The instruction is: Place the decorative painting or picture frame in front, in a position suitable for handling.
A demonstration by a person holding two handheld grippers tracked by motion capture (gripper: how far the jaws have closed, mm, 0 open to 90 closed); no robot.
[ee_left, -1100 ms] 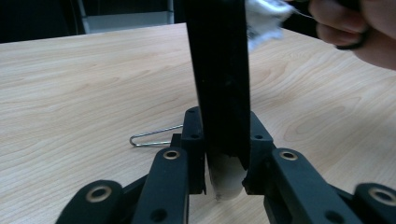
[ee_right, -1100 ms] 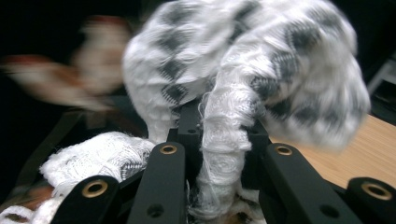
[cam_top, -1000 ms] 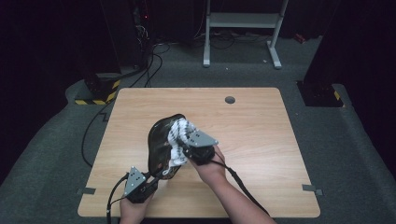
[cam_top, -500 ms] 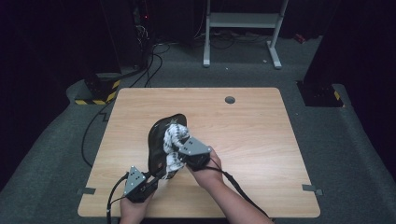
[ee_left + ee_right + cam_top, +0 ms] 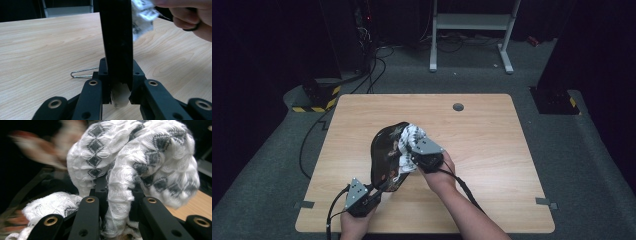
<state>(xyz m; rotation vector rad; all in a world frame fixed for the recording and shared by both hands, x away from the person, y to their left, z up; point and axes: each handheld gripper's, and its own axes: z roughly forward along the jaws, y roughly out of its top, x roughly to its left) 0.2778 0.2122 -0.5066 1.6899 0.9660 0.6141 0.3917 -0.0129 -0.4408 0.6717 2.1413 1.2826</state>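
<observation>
A dark oval plate (image 5: 385, 150) with a reddish pattern is held tilted up off the wooden table (image 5: 492, 150). My left gripper (image 5: 382, 186) is shut on its near rim. In the left gripper view the plate (image 5: 116, 37) stands edge-on between the jaws of that gripper (image 5: 120, 87). A white cloth (image 5: 411, 136) with a grey diamond pattern lies bunched against the plate's face. My right gripper (image 5: 409, 161) is shut on it. In the right gripper view the cloth (image 5: 140, 165) billows over the jaws of that gripper (image 5: 117, 195), with a strand pinched between them.
A thin bent wire (image 5: 82, 73) lies on the table just beyond the left gripper. A round grommet hole (image 5: 458, 106) sits near the table's far edge. Cables (image 5: 362, 85) and a white metal stand (image 5: 472, 30) are on the floor behind.
The right gripper and the cloth slid a little down the plate's face toward the left gripper, then back. The left gripper and plate stayed put.
</observation>
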